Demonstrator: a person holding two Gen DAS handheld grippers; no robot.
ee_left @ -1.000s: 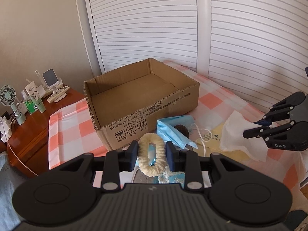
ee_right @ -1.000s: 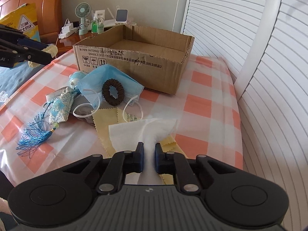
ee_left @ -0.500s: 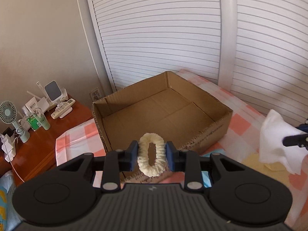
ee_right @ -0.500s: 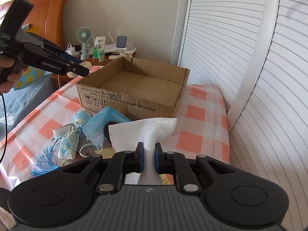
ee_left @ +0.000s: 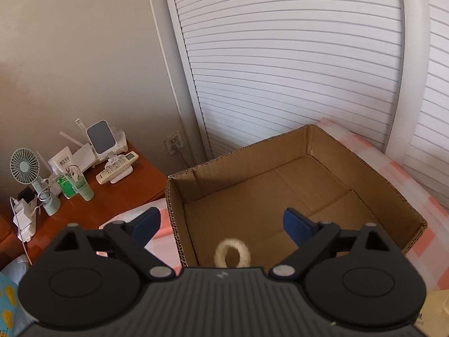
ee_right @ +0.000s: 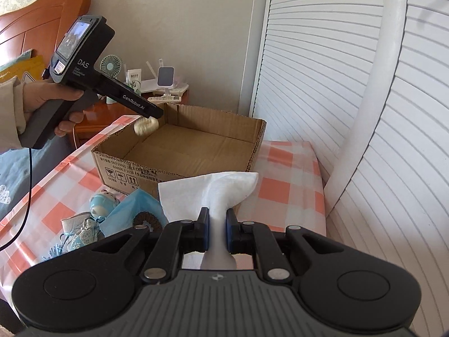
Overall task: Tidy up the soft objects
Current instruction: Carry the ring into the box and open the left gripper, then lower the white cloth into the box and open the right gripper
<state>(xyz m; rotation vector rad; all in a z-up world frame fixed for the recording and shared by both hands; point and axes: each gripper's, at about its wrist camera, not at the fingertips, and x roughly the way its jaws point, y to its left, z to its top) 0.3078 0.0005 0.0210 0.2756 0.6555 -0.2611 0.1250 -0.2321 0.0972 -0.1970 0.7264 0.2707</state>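
- The left claw (ee_left: pixel 221 220) hangs over the near-left corner of the box (ee_left: pixel 362 165), its jaws spread wide and gripping nothing.
- The cream scrunchie (ee_left: pixel 231 255) sits just below the claw's tips; the right wrist view shows it (ee_right: pixel 146 125) close under them, above the box's left wall. Whether it is falling free or touching the claw I cannot tell.
- Step in hand, as I judge it: dropping the scrunchie into the box.
- The right claw (ee_right: pixel 217 229) is closed tight on a white tissue (ee_right: pixel 213 188), held up in front of the box, over the table (ee_right: pixel 283 193).
- Next move likely calls for carrying the tissue forward past the near wall and letting go only once above the box floor.
- A blue mask (ee_right: pixel 134 210) and a brown hair tie (ee_right: pixel 147 220) wait on the table.
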